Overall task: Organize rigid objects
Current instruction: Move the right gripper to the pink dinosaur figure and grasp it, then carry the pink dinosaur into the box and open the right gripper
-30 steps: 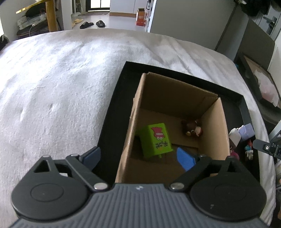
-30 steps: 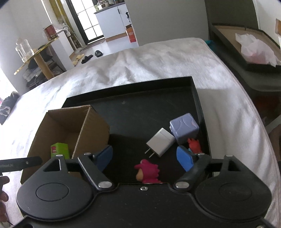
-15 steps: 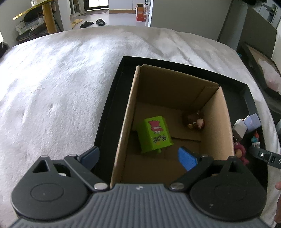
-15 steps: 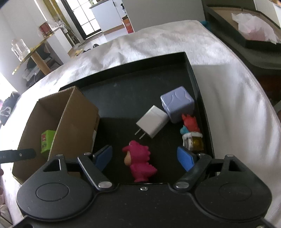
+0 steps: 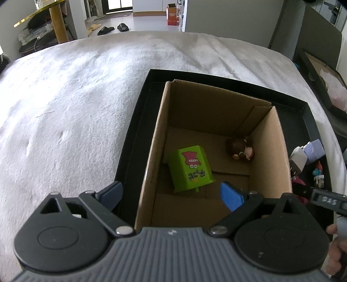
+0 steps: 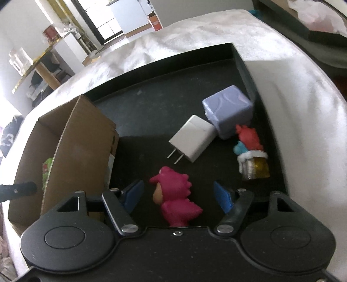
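A cardboard box [image 5: 269, 138] stands in a black tray [image 5: 138, 117] on a white bed cover. Inside it lie a green block [image 5: 190, 169] and a brown figurine [image 5: 239, 147]. My left gripper [image 5: 171, 195] is open and empty, straddling the box's near left wall. In the right wrist view my right gripper [image 6: 180, 195] is open around a pink dinosaur figurine [image 6: 175, 195] standing on the tray [image 6: 156, 104], without touching it. Beyond lie a white charger [image 6: 193, 138], a lilac cube [image 6: 227, 108] and a red-and-blue figurine [image 6: 249, 145].
The box [image 6: 82, 138] stands left of the right gripper. The white bed cover [image 5: 65, 108] spreads around the tray. A gold-topped side table [image 5: 54, 19] and slippers on the floor are far behind. Another tray with pink paper [image 5: 325, 82] is at right.
My right gripper has moved forward and down so the pink figurine now sits between its fingers. My left gripper has shifted slightly over the box, still open.
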### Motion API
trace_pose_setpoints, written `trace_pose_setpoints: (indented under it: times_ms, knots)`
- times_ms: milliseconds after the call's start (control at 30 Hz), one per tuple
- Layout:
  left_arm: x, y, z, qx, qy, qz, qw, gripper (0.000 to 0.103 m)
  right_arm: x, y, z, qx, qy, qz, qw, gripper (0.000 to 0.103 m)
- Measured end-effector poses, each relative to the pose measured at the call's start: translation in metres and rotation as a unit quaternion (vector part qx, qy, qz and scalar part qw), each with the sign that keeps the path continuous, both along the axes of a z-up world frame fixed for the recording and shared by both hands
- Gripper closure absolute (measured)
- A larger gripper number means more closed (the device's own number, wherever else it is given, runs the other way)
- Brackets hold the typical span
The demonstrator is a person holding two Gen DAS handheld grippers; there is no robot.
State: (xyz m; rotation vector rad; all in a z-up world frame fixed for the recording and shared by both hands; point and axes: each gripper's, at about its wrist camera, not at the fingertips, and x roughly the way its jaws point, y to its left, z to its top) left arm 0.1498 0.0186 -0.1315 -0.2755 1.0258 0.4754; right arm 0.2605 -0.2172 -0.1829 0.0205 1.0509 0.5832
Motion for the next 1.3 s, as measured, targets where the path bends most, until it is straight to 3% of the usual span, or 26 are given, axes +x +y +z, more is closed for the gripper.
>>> trace_pose_setpoints:
  times_ms: [67,133,400,800,1167,1300]
  knots:
    - [0.001,0.0,0.0,0.0,0.0,0.001,1.0,0.007,-0.002,0.007,-0.001,-0.016,-0.014,0.011,1.0,0.034]
    - [0.002,0.001,-0.001,-0.002,0.0,0.001,1.0,0.007,-0.003,0.013,0.001,-0.038,-0.023,0.03,0.999,0.061]
    - [0.004,-0.001,0.0,-0.007,0.0,0.004,1.0,0.007,-0.003,0.006,0.023,-0.012,-0.017,0.018,1.0,0.061]
    - [-0.007,0.002,0.006,-0.001,-0.009,0.011,0.9999,0.007,-0.008,0.008,0.072,0.017,-0.061,0.014,0.998,0.061]
    - [-0.015,0.007,0.011,-0.011,-0.036,0.003,0.9993,0.01,-0.017,0.039,0.099,0.035,-0.089,0.034,0.995,0.061]
    - [-0.018,0.009,0.01,-0.018,-0.048,0.002,0.9987,0.016,-0.022,0.052,0.104,0.034,-0.096,0.043,0.994,0.061]
